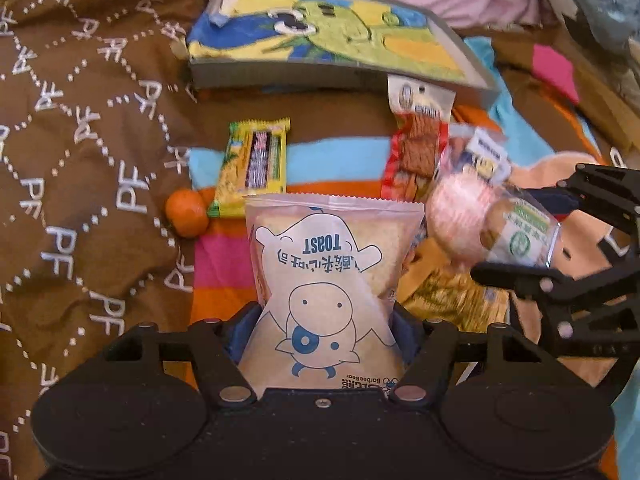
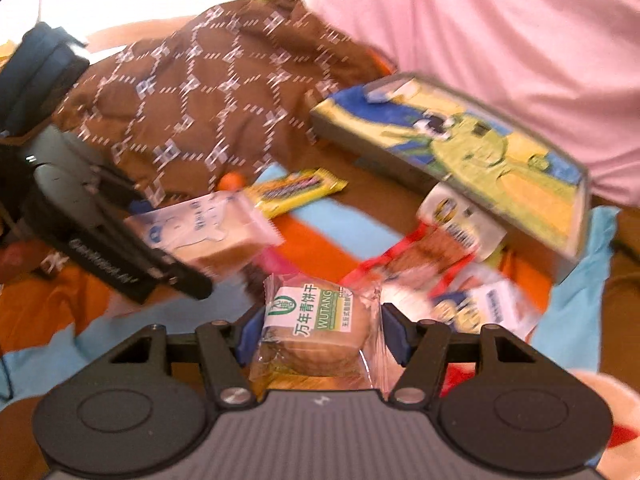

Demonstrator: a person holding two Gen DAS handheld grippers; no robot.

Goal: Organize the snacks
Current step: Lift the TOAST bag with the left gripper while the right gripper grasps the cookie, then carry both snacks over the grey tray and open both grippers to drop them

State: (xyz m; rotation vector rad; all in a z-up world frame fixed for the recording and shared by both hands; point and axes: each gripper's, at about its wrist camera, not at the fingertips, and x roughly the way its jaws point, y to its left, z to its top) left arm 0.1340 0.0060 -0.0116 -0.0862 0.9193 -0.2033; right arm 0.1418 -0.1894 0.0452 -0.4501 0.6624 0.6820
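Clamped between our left gripper's (image 1: 326, 320) blue pads we hold a pale toast packet printed with a cartoon cow (image 1: 328, 280), raised above the striped blanket (image 1: 224, 264). Our right gripper (image 2: 316, 332) pinches a clear-wrapped round biscuit with a green label (image 2: 320, 328). Farther off lie a yellow wafer bar (image 1: 252, 164), a small orange mandarin (image 1: 186, 213) to its left, a red cracker bag (image 1: 416, 148) on the right, and a flat grey box lined with a cartoon towel (image 1: 332, 36).
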